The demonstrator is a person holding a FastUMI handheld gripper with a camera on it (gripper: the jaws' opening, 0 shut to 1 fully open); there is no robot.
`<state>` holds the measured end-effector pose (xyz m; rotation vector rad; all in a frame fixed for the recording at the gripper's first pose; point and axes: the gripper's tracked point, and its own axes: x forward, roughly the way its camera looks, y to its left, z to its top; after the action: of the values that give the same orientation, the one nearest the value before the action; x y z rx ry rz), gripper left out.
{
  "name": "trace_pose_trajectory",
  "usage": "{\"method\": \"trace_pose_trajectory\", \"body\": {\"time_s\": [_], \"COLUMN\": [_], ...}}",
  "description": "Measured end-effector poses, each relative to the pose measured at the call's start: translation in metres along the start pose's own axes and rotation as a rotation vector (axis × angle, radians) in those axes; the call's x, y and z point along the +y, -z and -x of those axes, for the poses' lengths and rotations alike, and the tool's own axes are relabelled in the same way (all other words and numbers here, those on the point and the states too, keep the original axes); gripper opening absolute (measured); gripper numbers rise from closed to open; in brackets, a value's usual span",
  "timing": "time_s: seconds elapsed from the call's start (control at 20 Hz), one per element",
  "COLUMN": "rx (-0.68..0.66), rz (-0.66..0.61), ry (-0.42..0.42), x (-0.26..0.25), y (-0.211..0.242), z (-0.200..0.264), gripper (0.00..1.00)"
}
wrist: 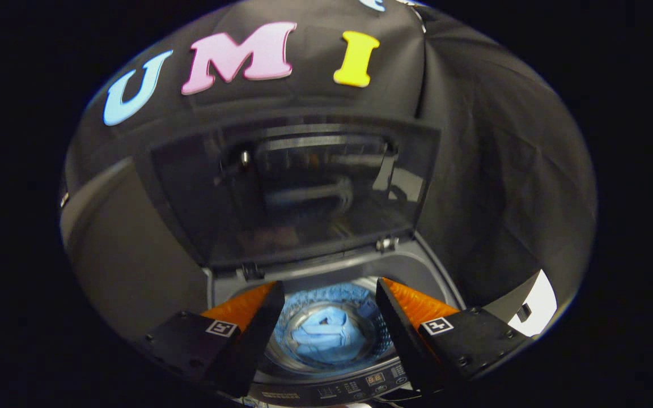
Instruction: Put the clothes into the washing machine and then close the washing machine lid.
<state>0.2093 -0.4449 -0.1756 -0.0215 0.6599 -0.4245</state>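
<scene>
A top-loading washing machine (417,266) stands below me with its lid (298,192) raised upright at the back; the dark glass lid reflects the room. Down in the drum lies a light blue garment (323,337), crumpled at the bottom. My gripper (329,294) hovers above the drum opening, open, its two fingers spread wide with nothing between them. The garment shows through the gap between the fingers, well below them. The lid's hinges (386,245) sit just beyond the fingertips.
The machine's control panel (355,388) with buttons and a small display runs along the near edge under the fingers. Black cloth walls close in behind and to the right. A white patch (536,311) shows low on the right.
</scene>
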Motion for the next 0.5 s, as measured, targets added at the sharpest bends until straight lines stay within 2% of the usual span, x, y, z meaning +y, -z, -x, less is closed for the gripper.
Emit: {"method": "trace_pose_trajectory", "body": {"time_s": [0.25, 0.35, 0.5], "rx": [-0.266, -0.298, -0.275], "rz": [-0.084, -0.045, 0.003], "ry": [0.002, 0.0, -0.027], "x": [-0.004, 0.001, 0.017], "y": [-0.127, -0.158, -0.174], "z": [0.028, 0.018, -0.018], "gripper": [1.0, 1.0, 1.0]}}
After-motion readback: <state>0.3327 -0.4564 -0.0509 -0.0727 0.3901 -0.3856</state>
